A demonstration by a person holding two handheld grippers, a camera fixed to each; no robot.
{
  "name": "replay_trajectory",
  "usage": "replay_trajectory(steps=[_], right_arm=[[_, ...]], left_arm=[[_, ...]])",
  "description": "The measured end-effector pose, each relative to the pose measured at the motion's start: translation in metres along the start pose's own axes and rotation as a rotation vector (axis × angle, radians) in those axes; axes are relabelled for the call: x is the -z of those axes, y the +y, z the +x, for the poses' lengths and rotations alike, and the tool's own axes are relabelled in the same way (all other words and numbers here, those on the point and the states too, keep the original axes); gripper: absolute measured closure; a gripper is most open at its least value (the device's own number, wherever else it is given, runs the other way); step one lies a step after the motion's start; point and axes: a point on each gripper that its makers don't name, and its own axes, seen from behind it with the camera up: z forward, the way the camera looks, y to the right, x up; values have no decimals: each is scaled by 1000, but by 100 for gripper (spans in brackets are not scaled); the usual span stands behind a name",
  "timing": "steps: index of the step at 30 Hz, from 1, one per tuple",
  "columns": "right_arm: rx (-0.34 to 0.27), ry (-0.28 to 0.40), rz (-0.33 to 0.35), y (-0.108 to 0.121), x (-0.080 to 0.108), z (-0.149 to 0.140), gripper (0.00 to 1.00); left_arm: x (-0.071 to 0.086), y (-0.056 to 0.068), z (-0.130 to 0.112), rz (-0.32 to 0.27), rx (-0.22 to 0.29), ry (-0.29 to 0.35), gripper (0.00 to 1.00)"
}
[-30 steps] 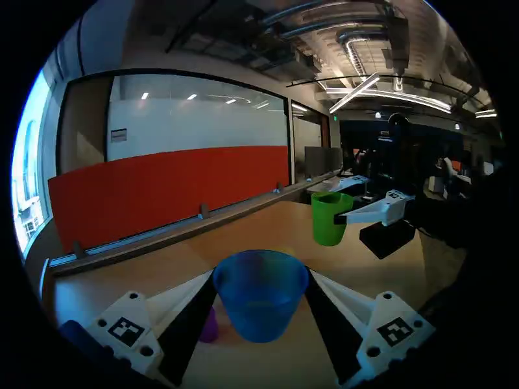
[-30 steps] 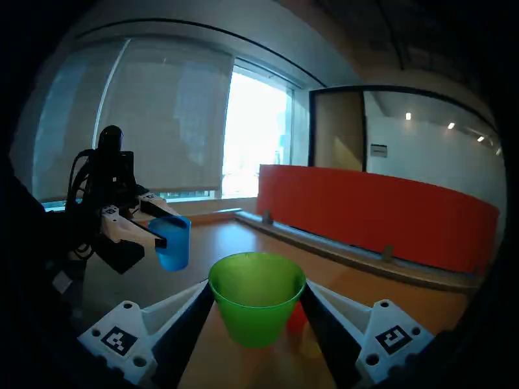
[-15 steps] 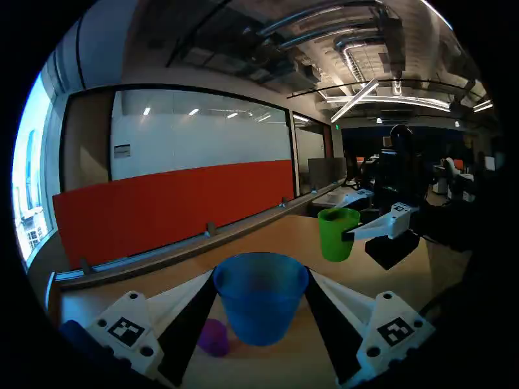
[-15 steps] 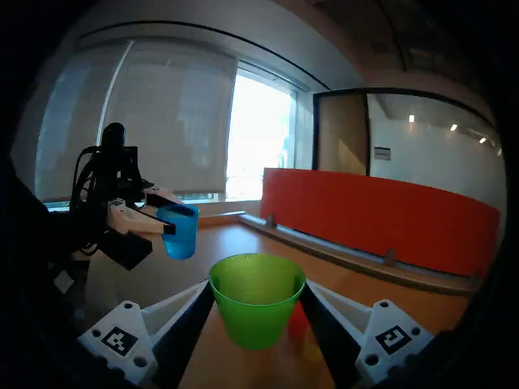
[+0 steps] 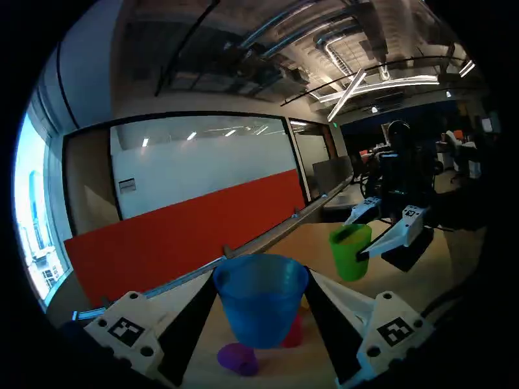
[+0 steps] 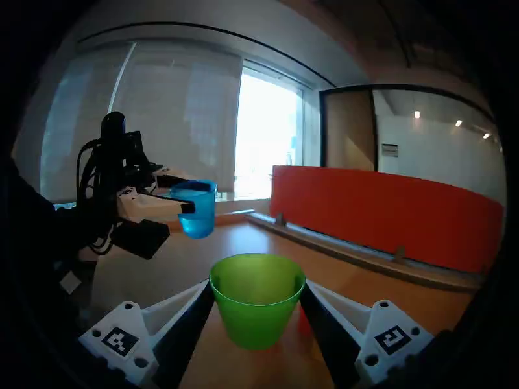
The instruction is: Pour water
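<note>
Nearest, found left gripper (image 5: 259,285) clamped on translucent blue cup (image 5: 261,301), tapered plastic, upright, held above wooden table (image 5: 308,241). Likewise found right gripper (image 6: 257,288) clamped on smooth green cup (image 6: 257,311), same taper. Judged best: rims brought close, blue raised over green, tipped slowly. Below, noted purple cup (image 5: 237,358), red cup (image 5: 293,332); beyond, orange partition (image 5: 181,240).

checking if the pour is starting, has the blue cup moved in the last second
Yes: in the right gripper view the blue cup rose rightward, its rim now above the window sill.
</note>
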Motion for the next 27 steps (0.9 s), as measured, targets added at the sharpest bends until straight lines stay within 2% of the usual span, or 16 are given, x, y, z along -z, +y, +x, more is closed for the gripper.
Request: replay_trajectory(steps=[6, 20, 27], right_arm=[[-10, -7, 36, -12, -7, -6, 9], [-26, -20, 121, -43, -29, -16, 9], [-30, -20, 147, -54, -35, -18, 9]], left_arm=[[-5, 1, 13, 3, -88, 13, 11], [-18, 13, 35, 4, -310, 25, 11], [-21, 15, 50, 12, -383, 41, 11]])
